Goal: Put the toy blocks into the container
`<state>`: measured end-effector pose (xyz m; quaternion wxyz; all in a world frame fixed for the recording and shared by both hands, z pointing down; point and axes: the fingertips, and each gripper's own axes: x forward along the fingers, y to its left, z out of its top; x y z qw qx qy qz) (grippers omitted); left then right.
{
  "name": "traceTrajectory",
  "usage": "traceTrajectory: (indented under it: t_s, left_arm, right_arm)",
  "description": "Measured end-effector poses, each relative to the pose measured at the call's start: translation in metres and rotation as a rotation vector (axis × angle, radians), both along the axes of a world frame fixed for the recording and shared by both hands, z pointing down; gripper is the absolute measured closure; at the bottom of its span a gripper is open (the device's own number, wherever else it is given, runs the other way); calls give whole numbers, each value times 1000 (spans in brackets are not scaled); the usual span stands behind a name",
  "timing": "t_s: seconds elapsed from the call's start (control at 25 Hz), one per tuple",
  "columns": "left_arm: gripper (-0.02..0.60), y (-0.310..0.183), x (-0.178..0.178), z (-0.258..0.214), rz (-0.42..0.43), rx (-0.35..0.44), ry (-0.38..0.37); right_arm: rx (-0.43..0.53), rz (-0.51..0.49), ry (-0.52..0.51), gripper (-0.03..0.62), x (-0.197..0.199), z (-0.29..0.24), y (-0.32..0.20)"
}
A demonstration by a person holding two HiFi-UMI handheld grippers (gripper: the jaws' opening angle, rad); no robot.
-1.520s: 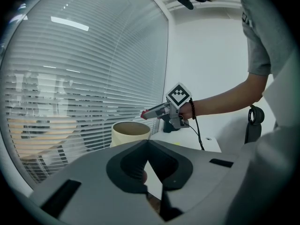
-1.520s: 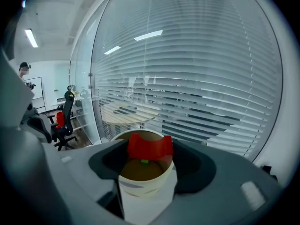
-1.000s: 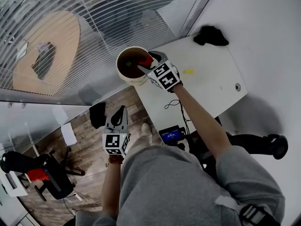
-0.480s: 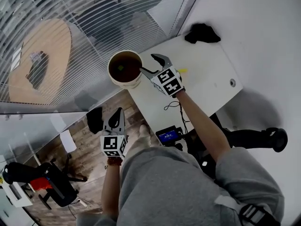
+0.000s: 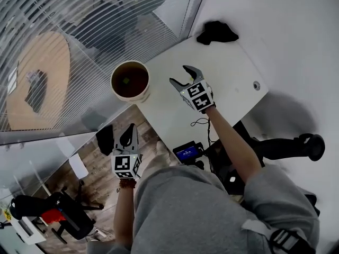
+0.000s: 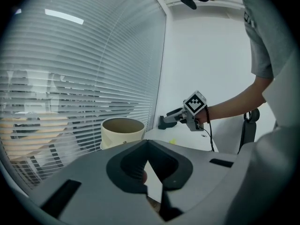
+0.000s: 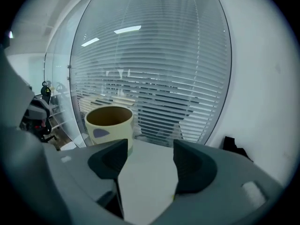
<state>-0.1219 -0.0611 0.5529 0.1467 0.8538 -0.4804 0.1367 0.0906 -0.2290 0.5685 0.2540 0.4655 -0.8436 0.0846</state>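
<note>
Container on table — R gripper jaws apart.

The white table had a cream bucket sitting right at one corner, and a crumpled black thing way over at the far end. A small yellow block lay out in the middle. There was a round cable hole near the other edge too.

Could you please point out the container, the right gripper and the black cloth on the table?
container [image 5: 136, 96]: head view, on its cream outer wall.
right gripper [image 5: 178, 74]: head view, midway between its open fingertips.
black cloth [image 5: 216, 32]: head view, on the middle of the crumpled fabric.
</note>
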Motion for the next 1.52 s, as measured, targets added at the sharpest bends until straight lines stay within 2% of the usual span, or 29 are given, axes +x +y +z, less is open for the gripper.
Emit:
traceTrajectory:
  t_s: [0.48, 1.0, 1.28, 1.52]
  left_arm:
    - [575, -5, 26, 7, 49, -27, -25]
    - [574, -4, 48, 12, 81, -46, -50]
    - [574, -2, 46, 17, 61, -66, -56]
    - [575, 0, 41, 21, 39, -78, -60]
  right_arm:
    - [-56, 85, 54, 278, 60, 46, 10]
    - [-224, 242, 37, 278, 124, 122, 9]
    - [-303, 298, 30, 276, 139, 150, 1]
    - [-379, 367, -36, 276, 144, 172, -7]
